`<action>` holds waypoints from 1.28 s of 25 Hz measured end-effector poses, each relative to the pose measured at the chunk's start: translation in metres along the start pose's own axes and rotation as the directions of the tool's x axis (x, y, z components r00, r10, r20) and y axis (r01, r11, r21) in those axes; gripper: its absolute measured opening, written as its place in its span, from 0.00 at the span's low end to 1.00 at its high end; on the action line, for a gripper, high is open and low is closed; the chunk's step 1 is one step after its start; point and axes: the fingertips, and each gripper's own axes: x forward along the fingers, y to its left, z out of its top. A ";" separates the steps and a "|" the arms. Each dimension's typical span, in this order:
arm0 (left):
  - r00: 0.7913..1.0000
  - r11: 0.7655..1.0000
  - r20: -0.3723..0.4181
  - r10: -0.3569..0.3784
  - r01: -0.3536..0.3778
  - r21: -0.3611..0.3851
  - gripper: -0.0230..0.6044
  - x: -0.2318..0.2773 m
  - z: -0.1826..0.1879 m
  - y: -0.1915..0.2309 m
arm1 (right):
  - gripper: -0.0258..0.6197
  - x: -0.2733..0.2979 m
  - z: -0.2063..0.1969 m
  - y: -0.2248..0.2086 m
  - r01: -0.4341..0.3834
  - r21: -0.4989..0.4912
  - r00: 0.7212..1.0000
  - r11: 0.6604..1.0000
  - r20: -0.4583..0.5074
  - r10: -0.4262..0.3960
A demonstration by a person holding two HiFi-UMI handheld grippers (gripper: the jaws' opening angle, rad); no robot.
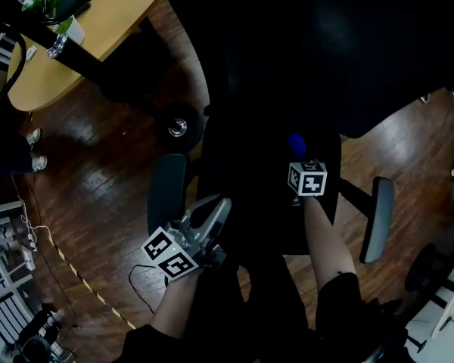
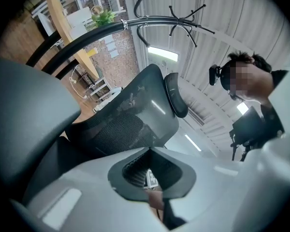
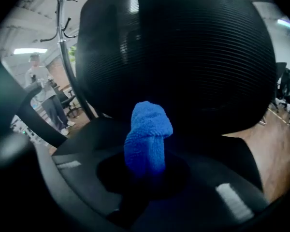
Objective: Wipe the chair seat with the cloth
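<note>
A wooden table (image 1: 113, 13) fills the upper left corner of the head view, over a dark plank floor (image 1: 98, 180). One caster wheel (image 1: 178, 127) shows just beside the single black chair. The chair has two armrests, one on the left (image 1: 166, 195) and one on the right (image 1: 378, 219), with the dark seat (image 1: 250, 203) between them. There are two grippers, one in each hand. The left gripper (image 1: 218, 212) sits just beside the left armrest at the seat's front corner. Its jaws are pressed together with nothing between them (its own view tilts up past the mesh backrest (image 2: 135, 115) to one coat rack (image 2: 169, 21)). Further right, the right gripper (image 3: 147, 164) reaches over the seat toward the backrest. Its jaws are clamped on the one blue cloth (image 3: 147, 139), which is bunched into a roll that sticks out beyond the tips. In the head view the cloth is a small blue patch over the rear of the seat, close to the backrest. No view shows whether it touches the seat.
</note>
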 end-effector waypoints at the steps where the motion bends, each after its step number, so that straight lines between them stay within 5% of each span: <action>1: 1.000 1.000 0.010 0.000 0.000 -0.003 0.04 -0.002 0.002 -0.001 | 0.10 0.011 0.007 0.031 -0.054 -0.015 0.998 0.998 0.010 0.054; 7: 0.999 1.000 0.037 -0.010 0.010 -0.005 0.04 -0.006 0.007 -0.003 | 0.10 0.058 0.015 0.179 -0.270 -0.059 0.963 0.961 -0.001 0.271; 13: 0.999 1.000 0.048 -0.012 0.012 0.004 0.04 -0.014 0.012 -0.004 | 0.10 0.068 -0.009 0.222 -0.288 -0.108 0.958 0.951 -0.032 0.286; 23: 1.000 0.999 0.004 0.015 -0.015 0.040 0.04 -0.015 0.001 0.000 | 0.10 0.023 -0.045 0.054 0.022 -0.007 0.999 1.000 -0.031 -0.022; 32: 0.999 0.997 -0.039 -0.033 0.035 0.069 0.04 0.011 -0.005 -0.017 | 0.10 -0.074 -0.078 -0.113 0.330 0.124 0.944 0.936 -0.062 -0.325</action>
